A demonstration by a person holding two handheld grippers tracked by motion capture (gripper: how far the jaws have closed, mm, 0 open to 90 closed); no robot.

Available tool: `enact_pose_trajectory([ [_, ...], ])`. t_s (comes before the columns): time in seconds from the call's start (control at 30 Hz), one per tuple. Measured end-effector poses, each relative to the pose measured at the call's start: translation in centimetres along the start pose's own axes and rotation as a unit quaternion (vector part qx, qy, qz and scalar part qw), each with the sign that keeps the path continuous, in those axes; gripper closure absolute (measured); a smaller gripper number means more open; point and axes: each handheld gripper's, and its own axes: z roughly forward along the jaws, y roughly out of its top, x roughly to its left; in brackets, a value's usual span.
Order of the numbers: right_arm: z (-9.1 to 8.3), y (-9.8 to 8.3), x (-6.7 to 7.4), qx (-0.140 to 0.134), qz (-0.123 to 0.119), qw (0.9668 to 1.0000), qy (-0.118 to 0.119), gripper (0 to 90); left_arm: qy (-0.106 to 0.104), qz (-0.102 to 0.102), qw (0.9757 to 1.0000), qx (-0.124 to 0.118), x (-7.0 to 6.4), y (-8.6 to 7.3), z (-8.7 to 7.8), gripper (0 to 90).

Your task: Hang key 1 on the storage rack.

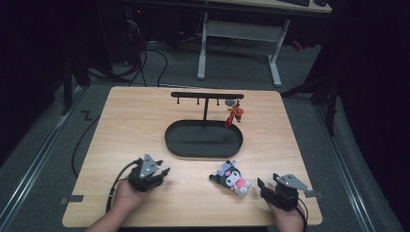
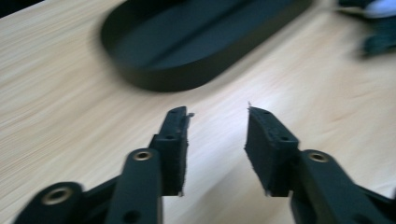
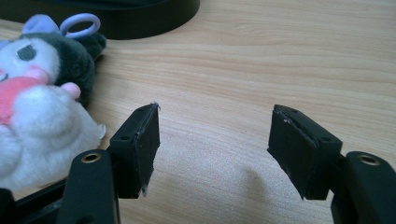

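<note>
Both grippers sit at the near edge of the surface (image 1: 145, 116), hands coming in from below. Light wood top, squarish.

Black oval tray (image 1: 203, 139) lies mid-surface, a bit toward the far edge. A thin black T-shaped rack (image 1: 207, 95) stands up out of its far part, crossbar with small hooks. A red charm (image 1: 235, 114) hangs from the hook at the crossbar's right end, dangling over the tray's far right rim.

Plush toy (image 1: 232, 178), dark grey and white with pink patches and a lilac loop, lies on the surface between tray and near edge, right of centre. Apart from the tray, just beside its near right rim.

Left gripper (image 1: 151, 175): near edge, left of centre, pointing toward the tray. Jaws apart, nothing between them, bare wood under the gap in the left gripper view (image 2: 217, 140); that view is motion-blurred, with the tray ahead of the jaws.

Right gripper (image 1: 267, 189): near right corner, just right of the plush toy. Jaws apart, nothing between them (image 3: 215, 140). In the right gripper view the toy (image 3: 42, 107) sits outside the gap, against the outer side of one jaw; can't tell if it actually touches. Tray rim visible beyond it.
</note>
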Motion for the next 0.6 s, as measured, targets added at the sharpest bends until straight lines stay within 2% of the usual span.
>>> enact_pose_trajectory([
  [0.1,0.2,0.0,0.1,0.011,-0.002,0.9999,0.001,32.4,0.032,-0.012,0.9994,-0.001,2.3,-1.7,-0.9,48.2],
  [0.13,0.3,0.1,0.2,0.013,-0.003,0.9999,0.001,32.4,0.046,-0.018,0.9987,0.009,3.1,-2.4,-0.9,46.8],
  [0.2,0.4,0.2,0.3,0.024,-0.003,0.9997,-0.001,33.4,0.055,-0.03,0.9977,0.026,4.1,-2.8,-0.8,41.7],
  [0.27,0.6,0.6,0.5,0.036,0.005,0.9993,0.005,33.1,0.057,-0.037,0.9972,0.032,4.7,-3.2,-0.8,39.0],
  [0.37,1.0,1.2,0.8,0.056,0.013,0.9982,0.013,32.6,0.041,-0.048,0.9974,0.035,4.9,-3.5,-0.7,36.4],
  [0.47,1.4,1.6,1.0,0.071,0.015,0.9972,0.02,32.6,0.042,-0.043,0.9977,0.032,4.9,-3.4,-0.8,36.1],
  [0.53,1.4,2.0,1.0,0.082,0.01,0.9965,0.017,33.1,0.038,-0.046,0.9978,0.029,4.8,-3.4,-0.9,36.1],
  [0.6,1.3,2.3,0.9,0.091,0.004,0.9957,0.012,32.8,0.038,-0.037,0.9981,0.031,4.7,-3.4,-1.0,35.9],
])
